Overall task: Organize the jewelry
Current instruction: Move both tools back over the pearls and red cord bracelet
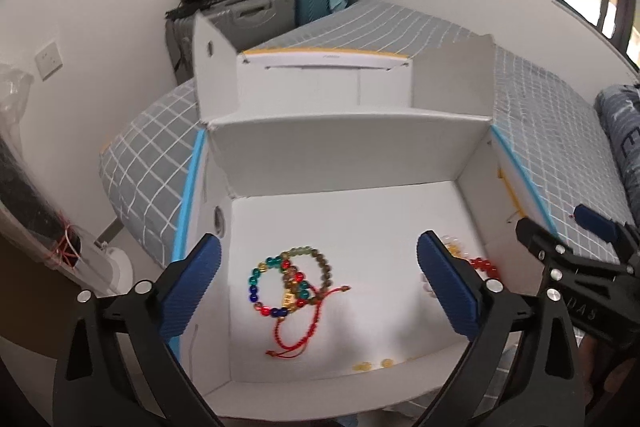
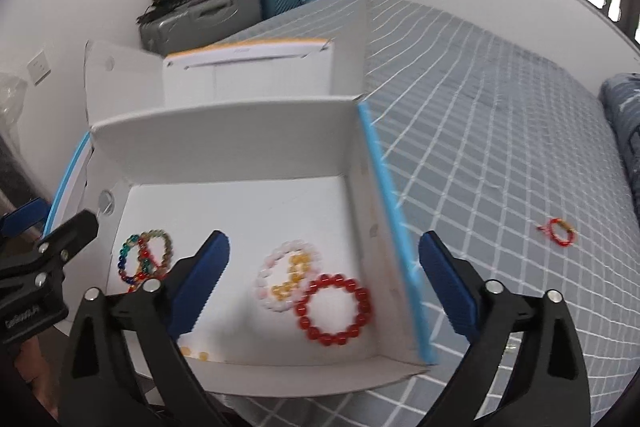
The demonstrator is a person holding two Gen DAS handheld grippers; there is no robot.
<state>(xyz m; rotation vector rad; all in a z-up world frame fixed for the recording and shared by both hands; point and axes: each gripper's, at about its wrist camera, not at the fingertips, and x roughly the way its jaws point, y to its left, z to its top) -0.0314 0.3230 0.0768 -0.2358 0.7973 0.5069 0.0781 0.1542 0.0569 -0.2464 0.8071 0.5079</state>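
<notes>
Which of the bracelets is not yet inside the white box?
The small red cord bracelet. It lies alone on the grey checked bedsheet, right of the white box, while the beaded bracelets all lie on the box floor.

Bed [image 2: 500, 115], grey sheet with white grid, fills right half of right wrist frame. Open white cardboard box [image 2: 240, 143] resting on it, left-centre. Red cord bracelet [image 2: 558, 231] lying loose, right of box.

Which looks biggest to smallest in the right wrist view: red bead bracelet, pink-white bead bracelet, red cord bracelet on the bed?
1. Red bead bracelet and pink-white bead bracelet: about alike, not ranked.
2. Red cord bracelet: smallest, though it lies farther away.
</notes>
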